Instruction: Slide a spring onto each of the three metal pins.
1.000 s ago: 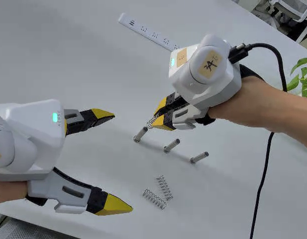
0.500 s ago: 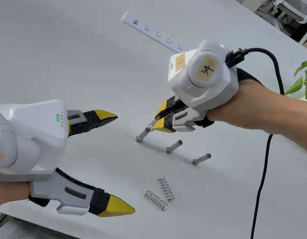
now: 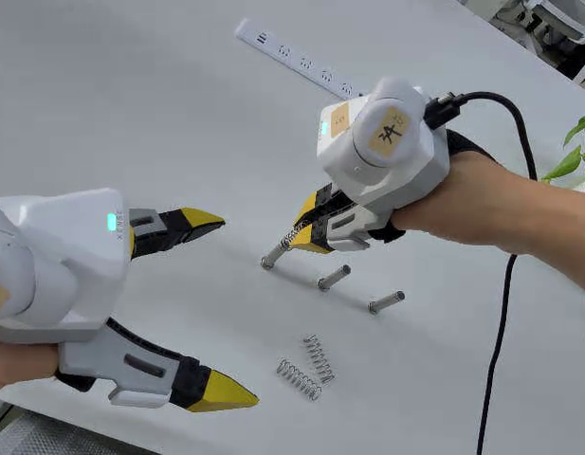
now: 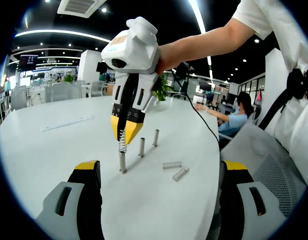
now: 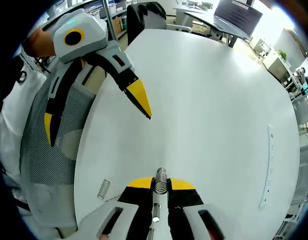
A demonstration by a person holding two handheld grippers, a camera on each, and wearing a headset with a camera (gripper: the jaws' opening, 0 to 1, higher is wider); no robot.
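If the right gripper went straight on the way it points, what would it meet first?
Probably the end pin: the spring held in the right gripper hangs right over its top, seemingly in line.

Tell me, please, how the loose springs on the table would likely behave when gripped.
The loose springs are thin open wire coils, so probably light and easily squashed. Lying sideways on the smooth table, they may roll if nudged. The spring in the right gripper looks unbent, suggesting a pinch holds.

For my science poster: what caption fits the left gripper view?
Right gripper holds a spring at the tip of the nearest pin; two spare springs lie on the table.
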